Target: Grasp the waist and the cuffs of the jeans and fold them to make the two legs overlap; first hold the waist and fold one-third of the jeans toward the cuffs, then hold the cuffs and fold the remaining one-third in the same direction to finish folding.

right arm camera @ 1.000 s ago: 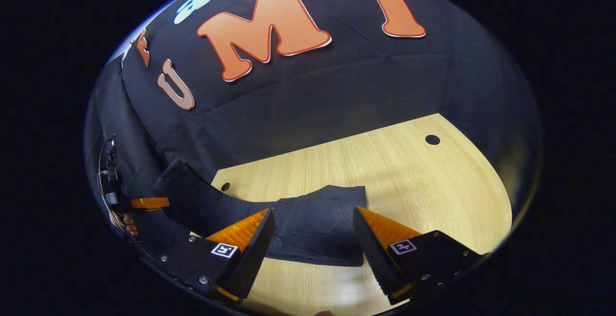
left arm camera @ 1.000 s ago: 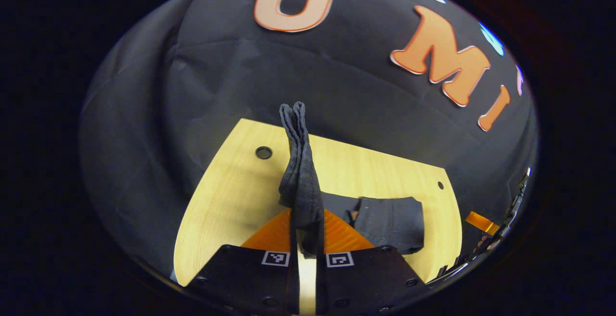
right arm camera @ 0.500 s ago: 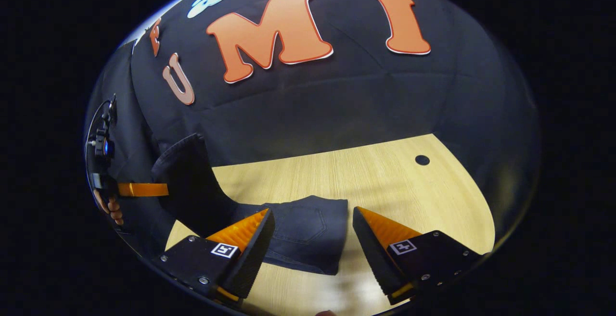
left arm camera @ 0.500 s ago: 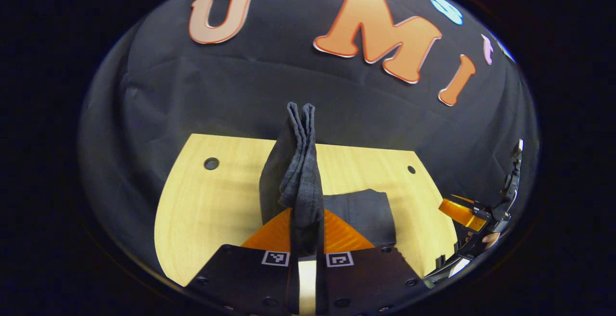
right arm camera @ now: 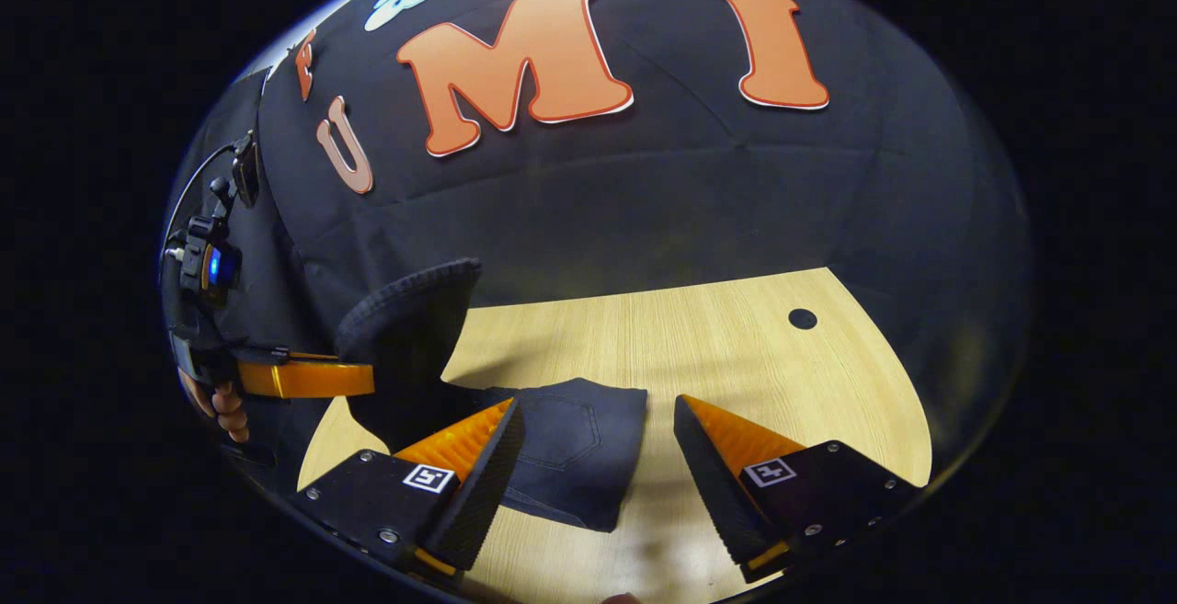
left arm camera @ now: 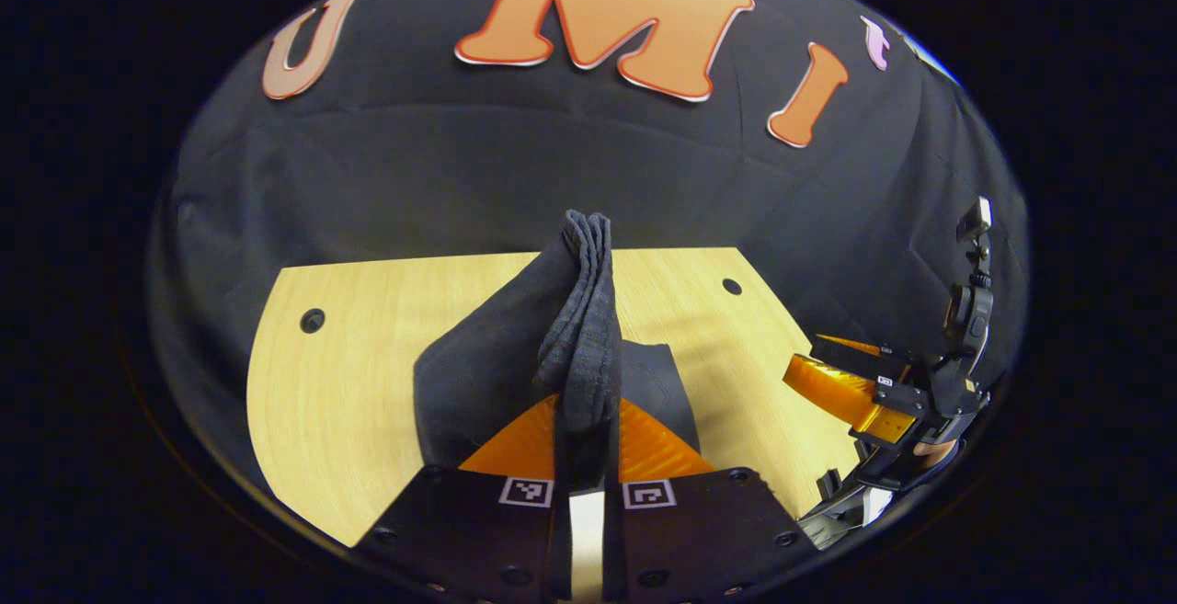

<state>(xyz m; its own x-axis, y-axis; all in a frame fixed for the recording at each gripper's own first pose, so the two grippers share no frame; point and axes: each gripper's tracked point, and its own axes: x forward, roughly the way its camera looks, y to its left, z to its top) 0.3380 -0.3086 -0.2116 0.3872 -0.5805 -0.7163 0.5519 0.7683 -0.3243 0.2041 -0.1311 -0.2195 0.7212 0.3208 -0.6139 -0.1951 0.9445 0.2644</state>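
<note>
The dark denim jeans [right arm camera: 575,438] lie partly folded on the wooden table [right arm camera: 736,347], back pocket facing up. My left gripper [left arm camera: 586,411] is shut on a bunched, hemmed end of the jeans [left arm camera: 581,310], which stands up between its fingers. The cloth it holds drapes down to the flat part [left arm camera: 657,383]. In the right gripper view that lifted end [right arm camera: 409,337] arches above the table beside the left gripper [right arm camera: 308,379]. My right gripper [right arm camera: 598,471] hovers open just over the flat folded part, one finger on each side of it, holding nothing.
The table [left arm camera: 349,374] has small round holes [left arm camera: 313,320] [right arm camera: 802,318] near its far corners. The black cloth wall rises right behind it. A hand [right arm camera: 225,406] holds the left gripper; the right gripper [left arm camera: 851,383] sits at the table's right edge.
My left gripper has carried the lifted end of the jeans sideways toward the folded part and the right gripper. The right gripper stays open and has barely moved.
</note>
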